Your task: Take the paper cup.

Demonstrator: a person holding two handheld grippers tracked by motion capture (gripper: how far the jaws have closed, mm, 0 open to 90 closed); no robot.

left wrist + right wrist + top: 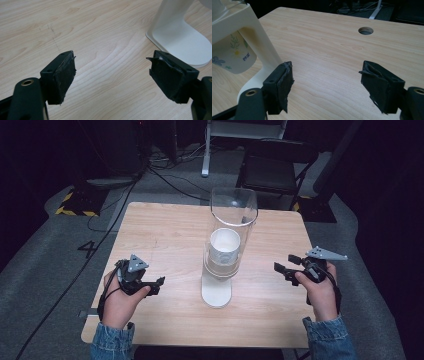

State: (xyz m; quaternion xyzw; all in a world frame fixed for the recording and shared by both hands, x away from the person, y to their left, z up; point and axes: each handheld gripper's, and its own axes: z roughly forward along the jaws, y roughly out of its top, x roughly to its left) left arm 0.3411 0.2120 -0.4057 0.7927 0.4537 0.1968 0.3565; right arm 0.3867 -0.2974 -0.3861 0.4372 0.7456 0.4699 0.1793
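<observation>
A cup dispenser stands mid-table: a clear tube [233, 220] on a white stand with a flat base [216, 292]. A white cup [224, 247] pokes out below the tube. My left gripper [159, 285] rests low at the table's left, open and empty, pointing toward the base. In the left gripper view the left gripper [112, 67] has only bare wood between its jaws, with the base [182, 42] at upper right. My right gripper [281, 269] hovers right of the dispenser, open and empty. The right gripper view shows the right gripper [327, 72], the stand [254, 37] and a flower-printed cup [232, 55] at left.
The wooden table [165, 235] has a round cable hole [365, 30] near its far edge. A dark chair [272, 170] stands behind the table. Cables [165, 177] trail over the grey floor at the back and left.
</observation>
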